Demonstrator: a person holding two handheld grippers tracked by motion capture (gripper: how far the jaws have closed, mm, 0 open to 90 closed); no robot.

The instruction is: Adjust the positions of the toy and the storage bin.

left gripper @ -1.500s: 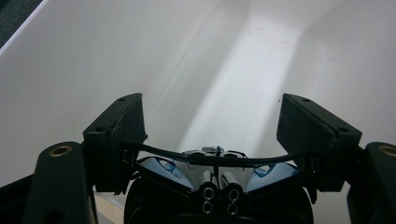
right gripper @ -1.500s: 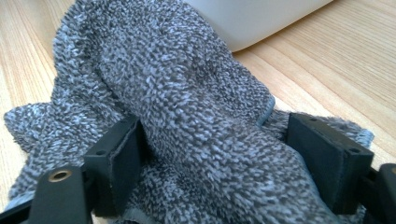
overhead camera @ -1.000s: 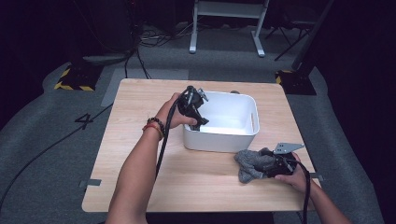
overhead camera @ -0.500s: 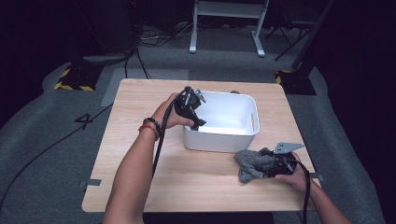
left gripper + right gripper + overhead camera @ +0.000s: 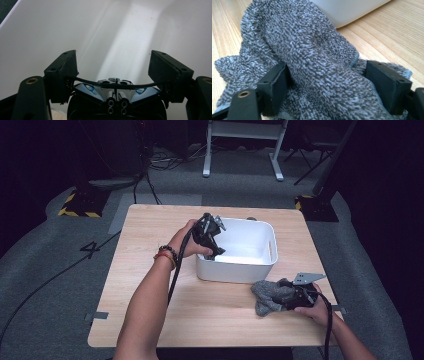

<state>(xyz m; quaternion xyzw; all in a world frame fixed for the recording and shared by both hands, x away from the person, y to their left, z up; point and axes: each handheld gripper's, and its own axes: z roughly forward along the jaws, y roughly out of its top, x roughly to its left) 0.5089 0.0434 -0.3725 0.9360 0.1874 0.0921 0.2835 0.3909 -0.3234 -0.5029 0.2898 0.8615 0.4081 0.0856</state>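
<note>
Nothing is shifting since a second ago: at lower right of the high view the right gripper (image 5: 292, 296) is staying bunched around the grey towel (image 5: 270, 296) beside the white bin (image 5: 270, 251), while the left gripper (image 5: 214, 251) is hanging open and empty inside it, so the towel is not yet lifted.

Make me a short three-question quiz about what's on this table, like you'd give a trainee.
1. True or false: the grey towel lies inside the white bin.
2. Which gripper has the towel between its jaws: A) the left gripper, B) the right gripper?
3. Fill in: the left gripper's jaws stand apart with nothing between them, pointing into the ____.

Key:
1. False; it lies on the wooden table, beside the bin's near corner.
2. B.
3. White bin.
</note>
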